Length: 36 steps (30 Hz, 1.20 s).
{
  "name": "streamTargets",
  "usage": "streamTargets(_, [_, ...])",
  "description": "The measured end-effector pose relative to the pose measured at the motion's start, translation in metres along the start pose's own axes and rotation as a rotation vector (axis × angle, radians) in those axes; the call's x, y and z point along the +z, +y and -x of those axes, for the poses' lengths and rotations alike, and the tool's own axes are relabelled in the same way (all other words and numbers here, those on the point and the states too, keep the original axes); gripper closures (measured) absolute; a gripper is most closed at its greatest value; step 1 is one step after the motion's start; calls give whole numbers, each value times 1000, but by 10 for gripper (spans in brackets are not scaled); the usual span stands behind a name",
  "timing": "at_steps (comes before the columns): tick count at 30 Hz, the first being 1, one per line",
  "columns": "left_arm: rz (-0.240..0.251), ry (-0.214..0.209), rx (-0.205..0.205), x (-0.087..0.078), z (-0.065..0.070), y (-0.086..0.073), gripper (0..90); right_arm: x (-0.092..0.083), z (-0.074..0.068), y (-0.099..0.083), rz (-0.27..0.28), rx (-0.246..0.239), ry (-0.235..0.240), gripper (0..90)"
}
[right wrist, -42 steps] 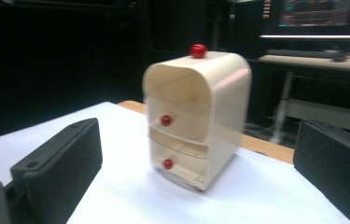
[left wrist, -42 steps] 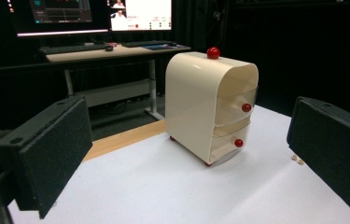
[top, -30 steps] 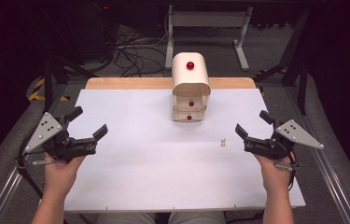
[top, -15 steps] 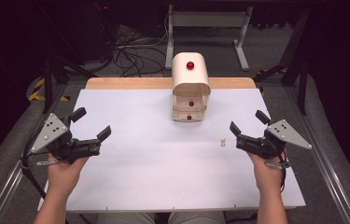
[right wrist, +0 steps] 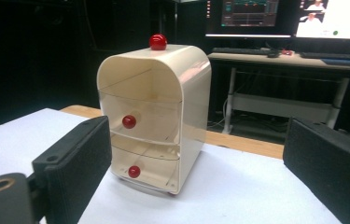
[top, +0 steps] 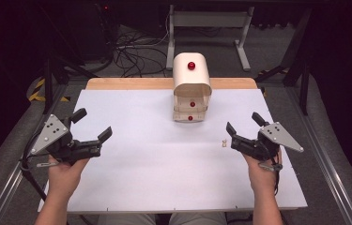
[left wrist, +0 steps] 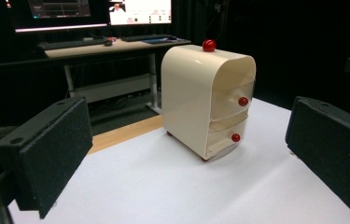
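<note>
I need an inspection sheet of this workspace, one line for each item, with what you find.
Surface: white board on the table, with a bare wooden strip at the far edge.
Job's things: cream drawer unit, upright near the far edge, with two clear drawers with red knobs, both pushed in; small pale piece on the board near the right hand-held gripper.
Clutter: nothing seen.
Grippers: left hand-held gripper open, empty; right hand-held gripper open, empty, jaws just closing slightly.
Cables: tangle of cables on the floor behind the table.
Surroundings: dark room, desk with monitors behind.
</note>
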<state>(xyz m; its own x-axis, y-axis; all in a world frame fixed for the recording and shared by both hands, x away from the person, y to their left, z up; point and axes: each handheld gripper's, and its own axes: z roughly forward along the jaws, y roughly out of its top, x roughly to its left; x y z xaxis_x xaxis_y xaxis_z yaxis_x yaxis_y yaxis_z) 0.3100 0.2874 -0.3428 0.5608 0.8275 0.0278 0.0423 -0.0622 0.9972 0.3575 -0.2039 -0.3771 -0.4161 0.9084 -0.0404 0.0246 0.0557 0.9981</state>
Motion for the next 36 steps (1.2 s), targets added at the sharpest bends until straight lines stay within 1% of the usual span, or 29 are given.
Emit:
streamTargets(4, [7,-4,-4,-1,0,1,13,3,-6,-1,1,-12,-28,101])
streamTargets(6, [5,-5,-2,-1,0,0,13,5,-9,-2,6,-16,-35,129])
streamTargets(7, [3,-5,-1,-1,1,0,13,7,-13,-3,9,-19,-52,150])
streamTargets(9, [3,-6,2,0,1,1,13,8,-15,-4,9,-20,-59,154])
streamTargets(14, [3,-5,0,0,1,0,14,13,-22,-6,6,-27,-61,163])
streamTargets(16, [7,7,-1,-1,1,1,13,15,-25,-6,9,-29,-62,173])
streamTargets(18, [15,2,-3,-1,2,1,13,16,-27,-7,14,-26,-66,202])
streamTargets(19, [16,3,0,-1,3,1,13,18,-29,-7,20,-15,-74,216])
streamTargets(22, [15,7,4,-1,4,2,14,19,-31,-8,22,-7,-74,223])
streamTargets(25, [15,9,4,-1,3,2,13,22,-34,-8,21,-13,-73,236])
streamTargets(28, [17,10,-6,-2,3,2,14,24,-38,-8,26,-10,-69,240])
streamTargets(32, [27,10,-10,-4,2,3,15,27,-42,-9,28,-15,-78,250])
streamTargets(36, [27,12,-11,-4,3,3,16,30,-46,-10,25,-13,-82,261])
